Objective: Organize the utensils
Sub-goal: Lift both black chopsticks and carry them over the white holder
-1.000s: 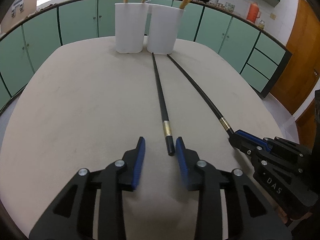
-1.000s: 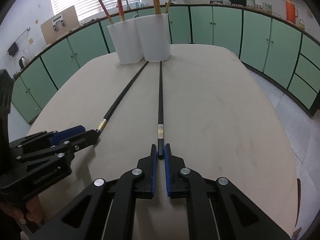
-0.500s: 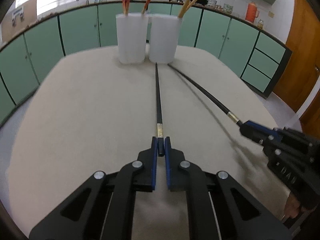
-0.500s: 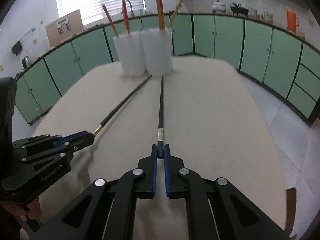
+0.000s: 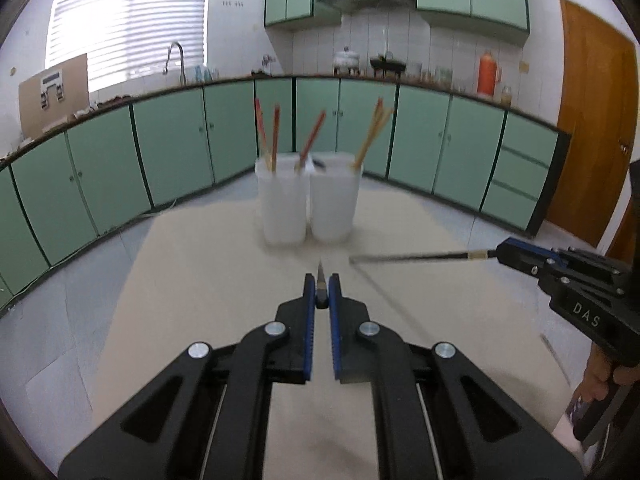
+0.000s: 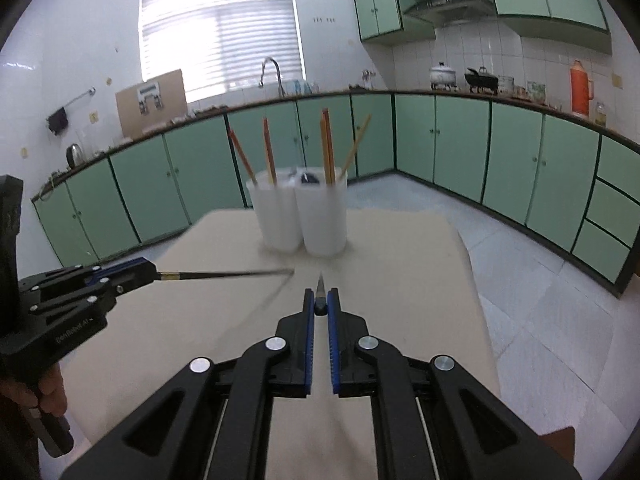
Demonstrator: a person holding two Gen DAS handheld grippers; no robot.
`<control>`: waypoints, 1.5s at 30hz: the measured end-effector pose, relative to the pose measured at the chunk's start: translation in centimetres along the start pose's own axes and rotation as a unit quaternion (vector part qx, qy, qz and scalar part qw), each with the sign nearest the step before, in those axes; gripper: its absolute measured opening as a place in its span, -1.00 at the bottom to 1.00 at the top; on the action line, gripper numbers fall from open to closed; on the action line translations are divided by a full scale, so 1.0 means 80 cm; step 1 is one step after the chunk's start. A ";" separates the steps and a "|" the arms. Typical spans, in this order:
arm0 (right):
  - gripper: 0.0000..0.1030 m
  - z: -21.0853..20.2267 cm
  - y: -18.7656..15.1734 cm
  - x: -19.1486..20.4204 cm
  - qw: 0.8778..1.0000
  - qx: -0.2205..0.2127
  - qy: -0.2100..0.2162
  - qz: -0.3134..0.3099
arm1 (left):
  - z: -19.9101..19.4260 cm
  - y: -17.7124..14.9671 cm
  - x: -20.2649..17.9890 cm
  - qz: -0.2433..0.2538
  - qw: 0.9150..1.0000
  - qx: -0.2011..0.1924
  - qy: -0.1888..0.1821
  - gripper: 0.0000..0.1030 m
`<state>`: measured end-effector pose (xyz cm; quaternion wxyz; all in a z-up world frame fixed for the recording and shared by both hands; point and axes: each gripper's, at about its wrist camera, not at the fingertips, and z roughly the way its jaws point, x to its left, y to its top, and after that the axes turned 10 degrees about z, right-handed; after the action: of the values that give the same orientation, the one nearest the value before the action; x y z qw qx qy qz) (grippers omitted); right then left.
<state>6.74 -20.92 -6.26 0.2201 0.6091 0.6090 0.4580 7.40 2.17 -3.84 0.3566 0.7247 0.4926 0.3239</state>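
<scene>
While each slender black chopstick is pinched by its thick butt end, just behind a narrow gold band, the long tapered shaft is free to lead toward the holders, which is probably why the grip sits so far back. The left gripper (image 5: 320, 295), black-framed with ribbed blue pads, is clamped on the left black chopstick (image 6: 228, 275); from its own camera that stick points almost straight ahead, so only a foreshortened sliver shows. The right gripper (image 6: 319, 303) pinches the right black chopstick (image 5: 412, 257) the same way. Both sticks hang clear of the beige matte tabletop (image 5: 224, 280), roughly level, their fine tips aimed inward at the two white translucent plastic cups (image 5: 306, 204) that stand touching side by side at the far end of the table. The sticks look rigid, smooth and glossy, so the ridged pads likely matter for keeping them from swivelling. The cups are tall, softly rounded and open-topped; red chopsticks (image 5: 267, 138) lean in the left one and pale wooden chopsticks (image 5: 372, 132) in the right, apparently sorted by colour. Something dark rests at the rim between the cups, too blurred to identify. Judging by this, the black pair is on its way to a cup, and each stick will need tilting tip-down over the narrow mouth.
</scene>
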 end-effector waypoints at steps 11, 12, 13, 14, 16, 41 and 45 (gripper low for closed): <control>-0.87 -0.010 0.067 0.012 0.999 -0.022 0.044 -0.005 | -0.021 0.052 0.011 -0.007 0.999 -0.050 -0.009 -0.89; -0.87 -0.010 0.073 0.014 0.999 -0.021 0.049 -0.007 | -0.018 0.056 0.010 -0.006 0.999 -0.052 -0.010 -0.89; -0.87 -0.009 0.079 0.016 0.998 -0.019 0.053 -0.008 | -0.018 0.058 0.010 -0.004 0.998 -0.054 -0.012 -0.89; -0.87 -0.007 0.084 0.018 0.998 -0.017 0.056 -0.009 | -0.019 0.063 0.009 -0.002 0.998 -0.056 -0.013 -0.89; -0.87 -0.006 0.093 0.019 0.998 -0.011 0.063 -0.011 | -0.021 0.071 0.008 0.002 0.998 -0.062 -0.014 -0.89; -0.88 0.010 0.295 0.072 0.987 -0.095 0.108 -0.067 | -0.037 0.260 0.046 0.037 0.981 -0.190 0.026 -0.89; -0.88 0.037 0.317 0.072 0.988 -0.106 0.094 -0.066 | -0.012 0.294 0.049 0.043 0.978 -0.201 0.041 -0.89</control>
<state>21.91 -18.70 14.93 0.2547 0.4950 0.6139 0.5597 19.16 -0.06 16.80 0.4602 0.6448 0.4002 0.4608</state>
